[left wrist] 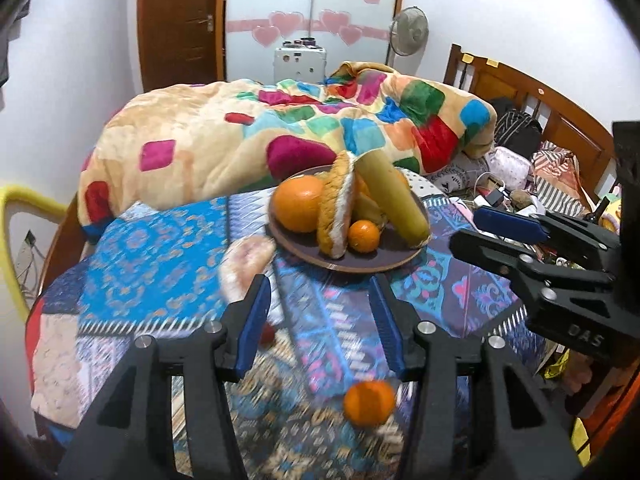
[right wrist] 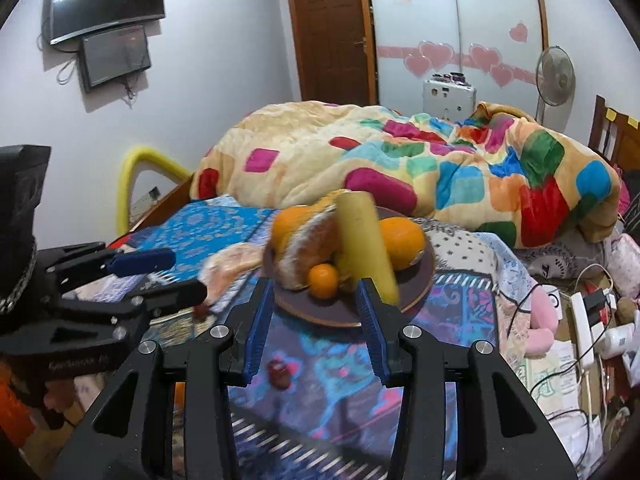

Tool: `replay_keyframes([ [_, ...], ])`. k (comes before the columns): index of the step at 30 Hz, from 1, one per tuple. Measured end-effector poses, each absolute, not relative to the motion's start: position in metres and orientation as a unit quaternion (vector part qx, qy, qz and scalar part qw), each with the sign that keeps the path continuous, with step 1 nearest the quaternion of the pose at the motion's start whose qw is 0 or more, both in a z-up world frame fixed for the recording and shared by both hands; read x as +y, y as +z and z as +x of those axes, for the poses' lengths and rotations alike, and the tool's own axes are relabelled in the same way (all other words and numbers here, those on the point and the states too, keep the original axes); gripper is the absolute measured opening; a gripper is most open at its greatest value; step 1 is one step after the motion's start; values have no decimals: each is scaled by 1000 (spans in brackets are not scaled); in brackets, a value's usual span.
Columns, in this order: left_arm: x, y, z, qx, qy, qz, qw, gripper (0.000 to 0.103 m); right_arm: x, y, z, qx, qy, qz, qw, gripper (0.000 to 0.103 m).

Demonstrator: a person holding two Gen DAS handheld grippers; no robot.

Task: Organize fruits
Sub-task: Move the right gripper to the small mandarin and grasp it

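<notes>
A dark round plate (left wrist: 372, 262) (right wrist: 420, 284) on the patterned bedspread holds a large orange (left wrist: 298, 208), an orange wedge (left wrist: 336, 208) (right wrist: 308, 248), a small tangerine (left wrist: 363, 236) (right wrist: 323, 280), a long yellow-green fruit (left wrist: 394, 198) (right wrist: 366, 240) and a second orange (right wrist: 402, 242). A loose tangerine (left wrist: 369, 403) lies on the bedspread between my left fingers. A pale wedge (left wrist: 246, 264) (right wrist: 230, 268) lies left of the plate. A small red fruit (right wrist: 279, 372) lies between my right fingers. My left gripper (left wrist: 320, 320) is open and empty. My right gripper (right wrist: 314, 320) is open and empty.
A heaped multicoloured blanket (left wrist: 280, 132) lies behind the plate. Cables, a power strip (right wrist: 584, 328) and soft items clutter the right side. The wooden headboard (left wrist: 540, 92) stands at the far right. My right gripper also shows in the left wrist view (left wrist: 480, 232).
</notes>
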State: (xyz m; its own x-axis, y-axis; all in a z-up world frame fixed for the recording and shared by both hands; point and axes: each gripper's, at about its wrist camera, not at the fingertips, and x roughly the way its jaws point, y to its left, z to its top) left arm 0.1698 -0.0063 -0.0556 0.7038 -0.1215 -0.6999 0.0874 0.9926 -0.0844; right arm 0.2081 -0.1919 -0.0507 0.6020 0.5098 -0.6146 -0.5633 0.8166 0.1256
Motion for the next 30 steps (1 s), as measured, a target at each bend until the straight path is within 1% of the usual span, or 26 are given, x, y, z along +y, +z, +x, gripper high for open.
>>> replay_keyframes([
  [7,20,-67,128,392,-39,-30,918,51,-174,-63,167,331,317,-52,887,40],
  [17,51,-102,90,430,-28,-40,902,51,-145,-109,148,388,350,-52,851,40],
  [20,55,-110,87,438,-25,-35,898,51,-138,-121,146,403,356,-58,841,40],
  [26,59,-116,91,443,-25,-34,896,51,-135,-130,149,405,355,-61,840,40],
  [27,57,-117,94,443,-26,-32,895,51,-135,-130,149,404,356,-60,841,39],
  [28,55,-118,97,443,-27,-31,896,51,-135,-131,151,403,355,-62,841,35],
  [30,51,-118,102,441,-31,-26,896,51,-134,-131,153,400,359,-63,841,35],
])
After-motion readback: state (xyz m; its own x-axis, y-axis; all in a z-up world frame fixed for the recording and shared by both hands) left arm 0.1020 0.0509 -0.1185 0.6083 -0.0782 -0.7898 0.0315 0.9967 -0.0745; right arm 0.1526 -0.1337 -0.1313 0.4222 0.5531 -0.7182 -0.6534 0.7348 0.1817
